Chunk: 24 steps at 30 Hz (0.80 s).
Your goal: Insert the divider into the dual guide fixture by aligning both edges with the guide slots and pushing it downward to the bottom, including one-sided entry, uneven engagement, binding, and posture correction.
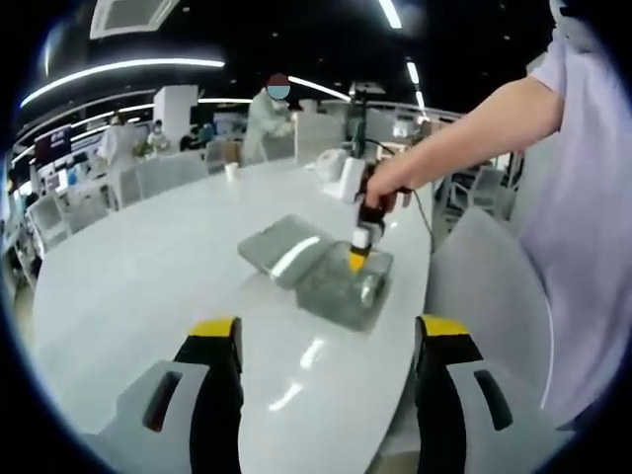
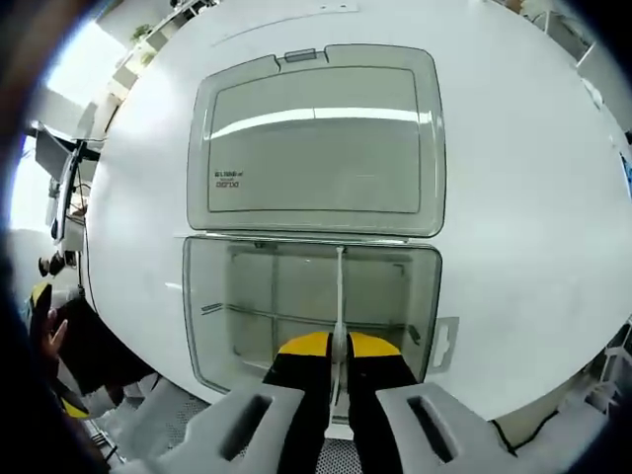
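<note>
On the white table (image 1: pixel 148 267) lies a clear plastic box (image 1: pixel 346 288) with its lid (image 1: pixel 281 247) folded open flat beside it. A person's hand holds my right gripper (image 1: pixel 360 259) straight down over the box. In the right gripper view I look down into the box (image 2: pixel 247 296), with the lid (image 2: pixel 316 138) beyond it. My right gripper (image 2: pixel 339 344) is shut on a thin white divider (image 2: pixel 340 286), seen edge-on and reaching across the box's inside. A thin cross piece (image 2: pixel 267 316) lies inside the box. My left gripper (image 1: pixel 331 331) stands open over the near table, well short of the box.
A grey chair (image 1: pixel 484 286) stands at the table's right edge, next to the person's body. White items (image 1: pixel 341 170) and a cup (image 1: pixel 230 170) sit at the far side of the table. Several people and chairs are beyond it.
</note>
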Each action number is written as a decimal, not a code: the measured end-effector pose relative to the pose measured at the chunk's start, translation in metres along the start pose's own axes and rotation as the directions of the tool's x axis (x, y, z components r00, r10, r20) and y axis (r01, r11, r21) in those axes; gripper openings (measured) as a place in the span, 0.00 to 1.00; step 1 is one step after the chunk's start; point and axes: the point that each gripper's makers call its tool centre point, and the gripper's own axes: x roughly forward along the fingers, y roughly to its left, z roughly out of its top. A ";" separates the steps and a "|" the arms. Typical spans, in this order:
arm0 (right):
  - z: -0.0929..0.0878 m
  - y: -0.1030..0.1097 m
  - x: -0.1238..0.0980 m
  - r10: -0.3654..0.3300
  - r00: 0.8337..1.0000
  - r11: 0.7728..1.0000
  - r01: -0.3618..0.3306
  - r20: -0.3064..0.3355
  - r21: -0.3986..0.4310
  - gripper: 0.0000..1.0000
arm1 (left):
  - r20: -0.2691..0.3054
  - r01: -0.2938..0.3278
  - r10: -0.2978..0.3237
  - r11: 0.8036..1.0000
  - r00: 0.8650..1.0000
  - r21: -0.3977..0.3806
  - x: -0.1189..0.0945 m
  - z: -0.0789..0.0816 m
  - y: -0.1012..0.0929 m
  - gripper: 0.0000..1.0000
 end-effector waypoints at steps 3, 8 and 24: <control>-0.001 0.000 0.001 -0.003 1.000 1.000 0.003 0.003 -0.006 0.00 | -0.001 0.001 -0.001 1.000 1.000 0.000 0.000 0.000 0.000 0.70; 0.000 0.000 0.003 -0.005 1.000 1.000 0.005 0.004 -0.006 0.00 | 0.000 -0.001 0.001 1.000 1.000 -0.005 0.000 -0.001 0.000 0.70; 0.001 0.002 0.004 0.029 1.000 0.999 -0.029 0.010 -0.016 0.03 | -0.006 -0.011 0.011 1.000 1.000 -0.006 -0.003 -0.001 0.002 0.69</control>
